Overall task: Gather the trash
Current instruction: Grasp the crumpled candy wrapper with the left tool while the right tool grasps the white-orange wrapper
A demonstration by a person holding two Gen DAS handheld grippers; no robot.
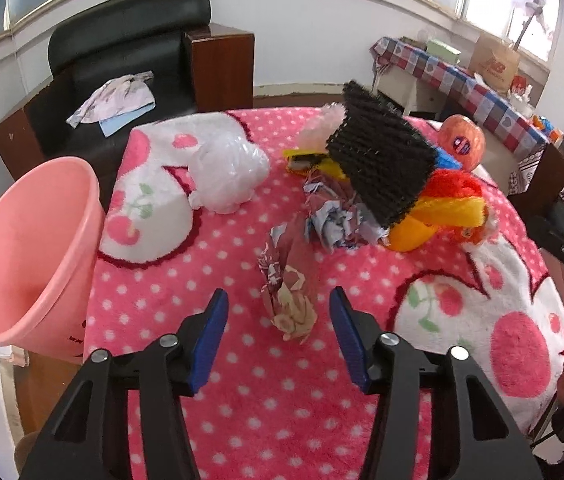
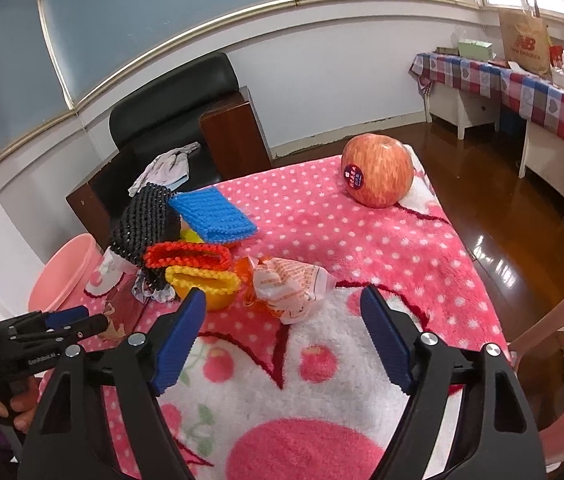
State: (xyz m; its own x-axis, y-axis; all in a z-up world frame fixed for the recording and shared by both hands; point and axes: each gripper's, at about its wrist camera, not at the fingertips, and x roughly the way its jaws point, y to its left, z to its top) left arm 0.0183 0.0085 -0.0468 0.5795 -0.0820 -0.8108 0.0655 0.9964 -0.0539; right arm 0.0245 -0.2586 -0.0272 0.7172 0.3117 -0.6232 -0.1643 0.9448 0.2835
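My left gripper (image 1: pixel 278 320) is open, its blue pads spread wide, and nothing is between them yet. Straight ahead of it, just past the tips, lies a twisted wrapper (image 1: pixel 287 284) on the pink blanket (image 1: pixel 242 380) that covers the counter. Its long axis runs away from me, nearly along the line of the fingers and leaning a little to the left at the far end, so the two pads stand on either side of its near end. I judge that a short push forward brings the pads around it, and closing across the narrow width should hold it.

Behind the wrapper is a crumpled paper (image 1: pixel 337 220), then a white plastic bag (image 1: pixel 230 180) farther to the left. The pink bin (image 1: pixel 30 264) stands at the left edge of the counter, on the same side as this gripper, so I think the left hand is the better one to carry the wrapper there.

My right gripper (image 2: pixel 282 312) is also open and empty. Just in front of it lies an orange-printed wrapper (image 2: pixel 293 284), beside the pile of knitted pieces (image 2: pixel 186 240). The apple (image 2: pixel 377 176) sits well apart at the far corner; I judge it is not trash.
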